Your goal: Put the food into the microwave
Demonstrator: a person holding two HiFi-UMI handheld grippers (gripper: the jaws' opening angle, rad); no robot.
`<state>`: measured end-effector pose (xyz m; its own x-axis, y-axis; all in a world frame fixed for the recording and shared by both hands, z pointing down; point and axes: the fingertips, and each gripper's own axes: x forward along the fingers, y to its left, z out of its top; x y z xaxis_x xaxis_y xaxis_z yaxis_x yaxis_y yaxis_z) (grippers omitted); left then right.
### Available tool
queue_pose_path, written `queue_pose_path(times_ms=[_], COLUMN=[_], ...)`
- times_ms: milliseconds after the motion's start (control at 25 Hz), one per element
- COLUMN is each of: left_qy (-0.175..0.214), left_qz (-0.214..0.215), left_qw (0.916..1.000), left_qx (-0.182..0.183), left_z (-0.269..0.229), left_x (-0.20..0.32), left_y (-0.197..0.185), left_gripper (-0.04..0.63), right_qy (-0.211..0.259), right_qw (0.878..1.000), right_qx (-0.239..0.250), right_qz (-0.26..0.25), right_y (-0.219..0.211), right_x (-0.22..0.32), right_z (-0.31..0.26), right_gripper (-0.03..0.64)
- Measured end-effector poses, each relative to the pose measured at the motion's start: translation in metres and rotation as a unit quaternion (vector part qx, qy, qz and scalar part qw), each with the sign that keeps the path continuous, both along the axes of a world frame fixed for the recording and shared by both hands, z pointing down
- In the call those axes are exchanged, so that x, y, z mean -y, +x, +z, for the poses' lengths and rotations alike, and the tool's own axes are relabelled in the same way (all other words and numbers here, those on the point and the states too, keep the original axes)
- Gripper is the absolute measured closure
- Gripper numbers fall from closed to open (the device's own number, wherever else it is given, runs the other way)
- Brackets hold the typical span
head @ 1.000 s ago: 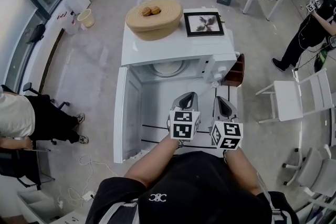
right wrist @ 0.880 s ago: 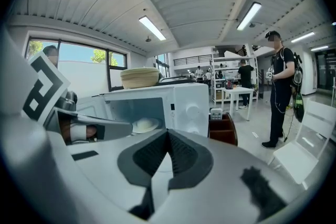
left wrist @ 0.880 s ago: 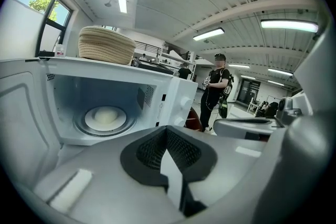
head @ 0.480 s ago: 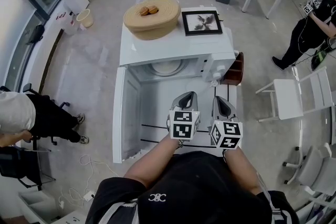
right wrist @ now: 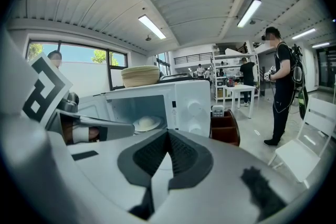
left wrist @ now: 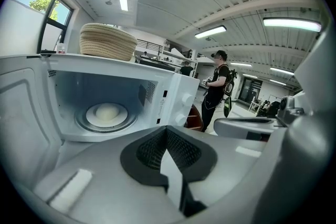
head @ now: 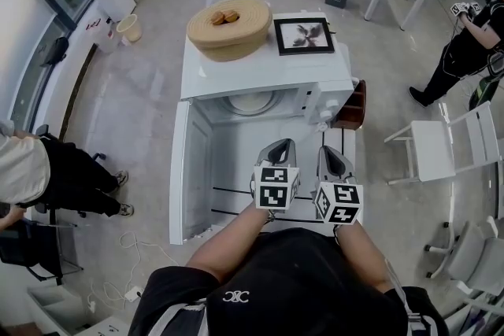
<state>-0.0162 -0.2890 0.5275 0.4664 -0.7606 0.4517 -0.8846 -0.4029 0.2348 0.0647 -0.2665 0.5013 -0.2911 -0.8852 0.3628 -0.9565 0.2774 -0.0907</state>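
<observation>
white enamelled metal makes up the boxy microwave [head: 260,75], which stands on a pale worktop [head: 236,201] with its door [head: 183,169] swung wide to the left and its smooth cavity facing the person

on its flat top sits a broad round basket [head: 236,35] of coiled tan fibre, ribbed and matt, and in the basket's hollow lie two small brown rolls [head: 223,16], touching, side by side, so that the pair runs left to right across the head view. beside the basket lies a black picture frame [head: 305,35]

i take the rolls to be the food, and they are not yet in the microwave. inside it a clear glass turntable [left wrist: 106,118] carries a pale round thing [left wrist: 106,111]; whether that is a plate, a bun or part of the turntable i cannot tell

the left gripper [head: 282,144] and the right gripper [head: 329,149] hang close together, near the open cavity, both pointing at it and a little downward. each has its jaws pressed together on nothing, the dark ridged pads meeting at the tip

the coming move turns on this: the rolls lie beyond the jaws and above them, over the roof of the cavity and on its left half, so the left gripper is likely the nearer. it would have to rise over the top edge, spread its jaws, and come down into the basket across the rolls' short side
</observation>
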Motion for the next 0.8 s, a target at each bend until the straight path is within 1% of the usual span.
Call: queue_pose_path(times_ms=[800], left_qy=[-0.006], left_qz=[-0.001], left_qw=[1.0000], left_qx=[0.000], left_z=[0.0071], left_x=[0.0012], left_y=[0.0002], left_gripper=[0.586], right_qy=[-0.008], right_qw=[1.000], right_qx=[0.000], right_qz=[0.000], right_y=[0.0016], right_x=[-0.0016], right_z=[0.0061], right_gripper=[0.609])
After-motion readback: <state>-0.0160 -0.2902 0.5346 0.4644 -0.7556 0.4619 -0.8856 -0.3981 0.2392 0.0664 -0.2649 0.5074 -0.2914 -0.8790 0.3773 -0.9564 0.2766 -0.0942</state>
